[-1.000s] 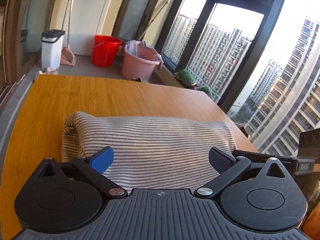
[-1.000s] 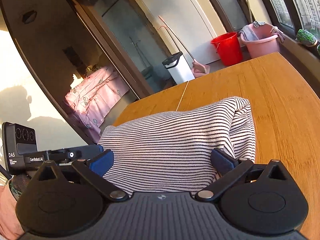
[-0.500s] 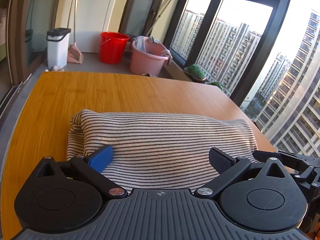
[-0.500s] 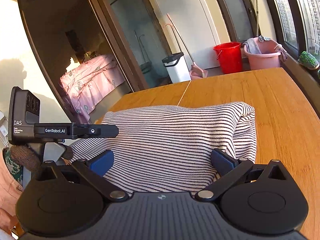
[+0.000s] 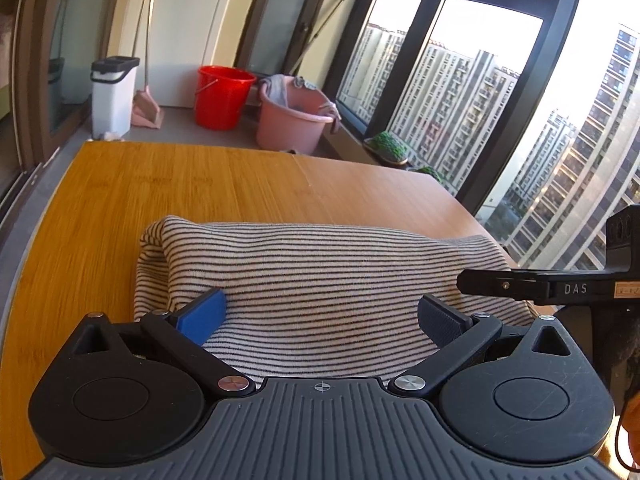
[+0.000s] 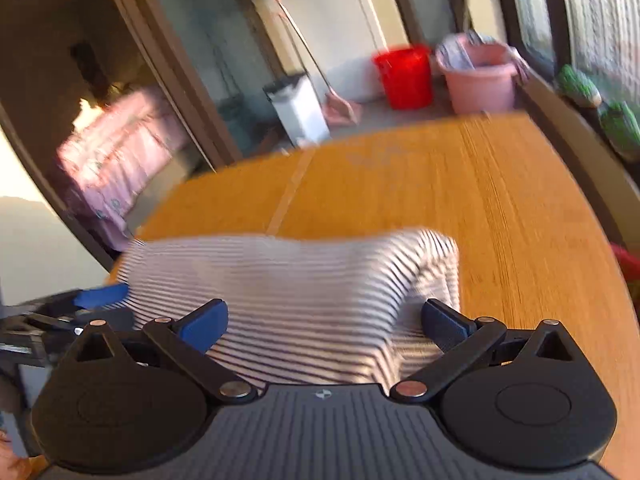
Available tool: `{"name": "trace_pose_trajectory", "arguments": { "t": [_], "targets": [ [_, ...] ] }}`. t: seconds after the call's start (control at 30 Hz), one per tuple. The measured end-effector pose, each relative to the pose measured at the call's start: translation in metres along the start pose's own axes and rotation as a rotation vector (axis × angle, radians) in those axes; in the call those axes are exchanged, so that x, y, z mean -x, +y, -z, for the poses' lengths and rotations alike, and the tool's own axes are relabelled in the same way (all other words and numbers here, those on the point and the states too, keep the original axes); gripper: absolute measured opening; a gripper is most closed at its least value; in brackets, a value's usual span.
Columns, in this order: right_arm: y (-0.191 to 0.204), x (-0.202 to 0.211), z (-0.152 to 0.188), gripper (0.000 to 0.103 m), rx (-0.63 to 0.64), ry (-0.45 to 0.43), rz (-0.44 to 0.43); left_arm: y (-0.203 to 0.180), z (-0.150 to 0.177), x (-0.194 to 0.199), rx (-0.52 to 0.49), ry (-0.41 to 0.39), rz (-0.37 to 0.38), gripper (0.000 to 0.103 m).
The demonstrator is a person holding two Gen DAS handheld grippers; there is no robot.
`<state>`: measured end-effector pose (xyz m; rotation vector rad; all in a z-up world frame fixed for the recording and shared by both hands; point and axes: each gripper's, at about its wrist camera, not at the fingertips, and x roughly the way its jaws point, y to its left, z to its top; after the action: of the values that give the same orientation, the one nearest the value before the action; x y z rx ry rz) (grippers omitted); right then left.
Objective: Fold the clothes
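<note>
At the worktop's near edge, your folded striped garment lies flat, both grippers' fingers spread, left steady, right now blurred and swinging since a moment ago, suggesting you're repositioning for another fold.

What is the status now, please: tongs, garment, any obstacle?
Left tongs open, right tongs open. Striped garment folded on wooden table, between both fingers, ungripped. Nothing in the way.
</note>
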<state>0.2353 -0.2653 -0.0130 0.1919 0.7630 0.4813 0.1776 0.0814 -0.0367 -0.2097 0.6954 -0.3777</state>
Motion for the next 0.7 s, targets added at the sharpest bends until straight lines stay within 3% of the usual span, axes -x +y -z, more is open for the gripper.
{"name": "trace_pose_trajectory", "arguments": {
  "t": [0.2, 0.33, 0.43, 0.6, 0.67, 0.7],
  "targets": [
    [0.004, -0.009, 0.01, 0.103, 0.041, -0.008, 0.019, 0.009, -0.004, 0.022, 0.067, -0.087, 0.081, 0.103],
    [0.002, -0.011, 0.014, 0.103, 0.048, -0.015, 0.017, 0.016, -0.01, 0.025, 0.107, -0.176, 0.07, 0.103],
    [0.0, -0.009, 0.016, 0.103, 0.044, -0.02, 0.012, 0.03, -0.012, 0.001, 0.155, -0.082, 0.067, 0.103],
    [0.003, 0.001, 0.017, 0.102, 0.047, -0.036, 0.035, 0.042, -0.012, -0.002, 0.186, -0.057, 0.074, 0.103],
    [0.013, 0.014, 0.016, 0.083, 0.115, -0.081, 0.065, 0.047, -0.01, 0.0, 0.19, -0.056, 0.092, 0.103],
    [0.02, 0.021, 0.014, 0.066, 0.163, -0.114, 0.08, 0.05, -0.009, 0.0, 0.197, -0.06, 0.104, 0.103]
  ]
}}
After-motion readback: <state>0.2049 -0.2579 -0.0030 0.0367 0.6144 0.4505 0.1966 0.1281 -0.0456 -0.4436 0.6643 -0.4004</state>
